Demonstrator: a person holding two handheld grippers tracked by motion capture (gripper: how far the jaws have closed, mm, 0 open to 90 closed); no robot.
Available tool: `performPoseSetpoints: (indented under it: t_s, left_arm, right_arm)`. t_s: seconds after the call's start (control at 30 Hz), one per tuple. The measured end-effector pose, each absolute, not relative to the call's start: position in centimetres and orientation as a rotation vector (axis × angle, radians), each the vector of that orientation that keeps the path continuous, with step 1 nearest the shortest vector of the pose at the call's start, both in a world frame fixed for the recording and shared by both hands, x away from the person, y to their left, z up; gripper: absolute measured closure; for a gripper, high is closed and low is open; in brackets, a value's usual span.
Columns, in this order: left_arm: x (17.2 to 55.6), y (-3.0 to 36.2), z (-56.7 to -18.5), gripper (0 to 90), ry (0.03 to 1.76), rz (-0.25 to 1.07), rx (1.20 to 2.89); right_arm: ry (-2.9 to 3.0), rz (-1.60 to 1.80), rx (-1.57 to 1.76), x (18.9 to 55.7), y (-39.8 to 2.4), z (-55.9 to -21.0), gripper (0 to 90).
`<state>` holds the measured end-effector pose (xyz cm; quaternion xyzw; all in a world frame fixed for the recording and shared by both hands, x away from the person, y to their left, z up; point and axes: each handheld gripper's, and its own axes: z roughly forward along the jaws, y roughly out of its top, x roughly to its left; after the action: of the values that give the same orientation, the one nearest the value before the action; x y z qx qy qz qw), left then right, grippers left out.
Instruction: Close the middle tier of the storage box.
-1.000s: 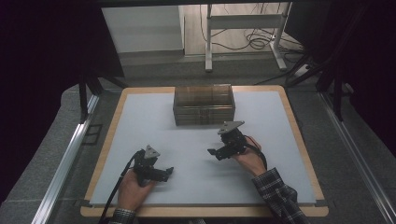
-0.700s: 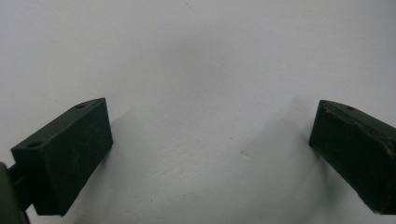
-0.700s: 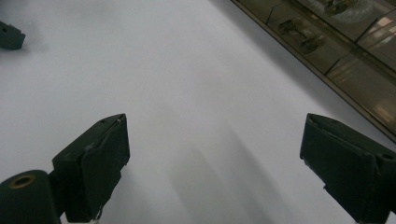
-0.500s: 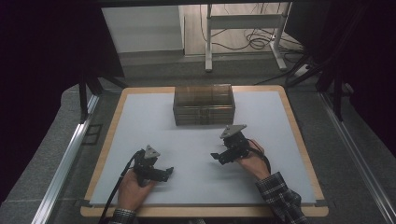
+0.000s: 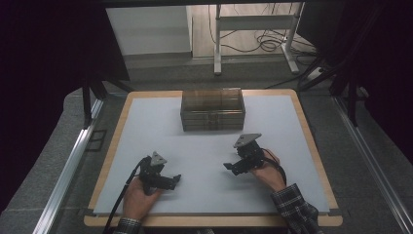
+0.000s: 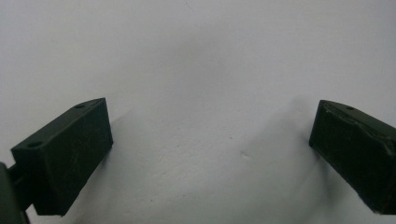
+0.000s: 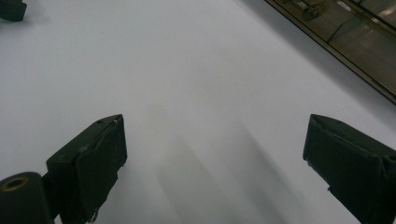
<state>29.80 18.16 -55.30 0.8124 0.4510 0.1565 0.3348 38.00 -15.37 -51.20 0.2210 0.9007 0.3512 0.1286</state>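
Drawer box (image 5: 213, 109) shut, contents unclear, tongs apart

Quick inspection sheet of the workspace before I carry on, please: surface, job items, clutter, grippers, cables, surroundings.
Surface: pale mat on a wood-edged table, bare around both grippers.
Job's things: clear brown drawer box at the far middle, drawers look shut, apart from both grippers.
Clutter: nothing seen.
Grippers: left gripper and right gripper low over the mat, jaws wide apart, holding nothing.
Cables: black cable trails from the left gripper; loose cables on the floor.
Surroundings: metal frame legs behind the table.
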Motion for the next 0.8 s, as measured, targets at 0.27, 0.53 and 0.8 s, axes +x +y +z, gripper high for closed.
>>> performPoseSetpoints:
  t_s: [0.27, 0.53, 0.8]
  left_arm:
    - [29.8, 18.2, -55.3, 0.0, 1.177, 0.409, 2.12]
    - [29.8, 18.2, -55.3, 0.0, 1.177, 0.409, 2.12]
    - [29.8, 18.2, -55.3, 0.0, 1.176, 0.409, 2.12]
  right_arm:
    - [2.617, 1.008, 0.646, 37.5, -16.1, -51.1, 5.0]
    - [2.616, 0.996, 0.659, 37.0, -16.8, -51.3, 4.6]
    - [2.604, 0.996, 0.684, 36.4, -17.8, -51.5, 4.3]
